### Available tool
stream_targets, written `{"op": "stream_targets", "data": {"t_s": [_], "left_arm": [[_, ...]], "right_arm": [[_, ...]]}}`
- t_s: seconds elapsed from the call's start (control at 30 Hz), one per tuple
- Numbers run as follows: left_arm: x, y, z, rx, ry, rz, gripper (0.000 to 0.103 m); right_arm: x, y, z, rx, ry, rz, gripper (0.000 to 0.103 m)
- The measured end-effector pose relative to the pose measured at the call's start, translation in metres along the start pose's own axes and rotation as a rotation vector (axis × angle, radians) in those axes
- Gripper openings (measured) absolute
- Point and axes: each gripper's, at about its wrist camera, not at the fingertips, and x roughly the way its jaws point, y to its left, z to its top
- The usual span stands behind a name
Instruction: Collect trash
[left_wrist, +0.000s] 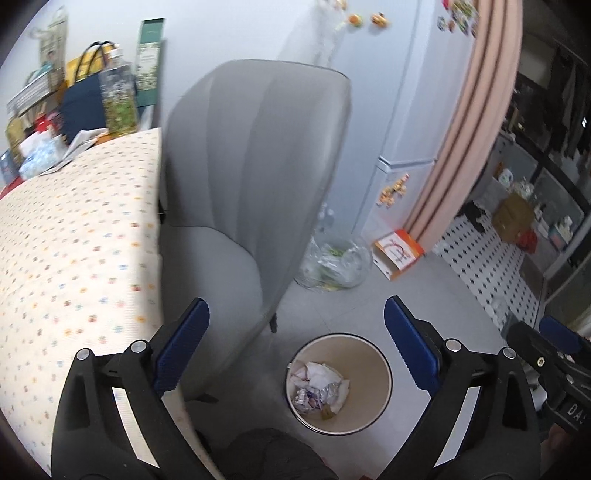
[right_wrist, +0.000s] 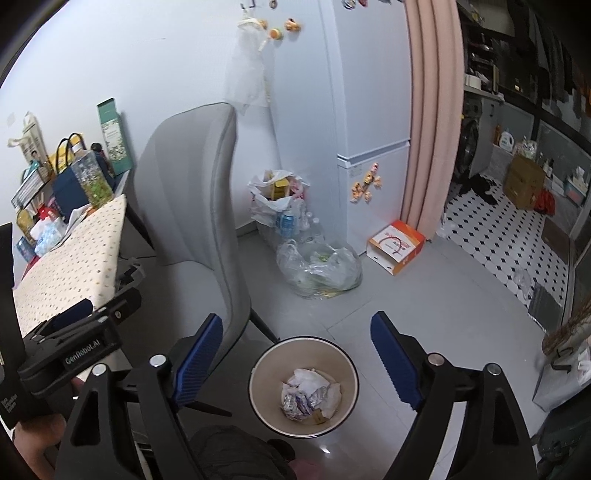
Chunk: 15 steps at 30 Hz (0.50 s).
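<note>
A beige round trash bin (left_wrist: 380, 373) stands on the grey floor and holds crumpled paper and foil wrappers (left_wrist: 319, 391). My left gripper (left_wrist: 295, 350) is open and empty, high above the bin, between the chair and the bin. My right gripper (right_wrist: 297, 354) is open and empty too, above the same bin (right_wrist: 266, 373) with its crumpled trash (right_wrist: 310, 393). The right gripper's body shows at the left wrist view's right edge, and the left gripper's body at the right wrist view's left edge.
A grey upholstered chair (left_wrist: 255, 177) stands beside a table with a dotted cloth (left_wrist: 74, 251) and clutter at its far end. Clear plastic bags of bottles (right_wrist: 317, 267), an orange-white box (right_wrist: 397, 245), a white fridge (right_wrist: 373, 122) and a pink curtain (right_wrist: 432, 110) stand behind.
</note>
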Motion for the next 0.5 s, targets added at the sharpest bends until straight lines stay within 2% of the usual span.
{"op": "stream_targets", "data": {"t_s": [0.5], "left_arm": [[-0.077,0.109,-0.003,-0.134,-0.122,0.125,0.097]], "right_arm": [[-0.043,0.101,-0.005,-0.128,-0.054,0.089,0.094]]}}
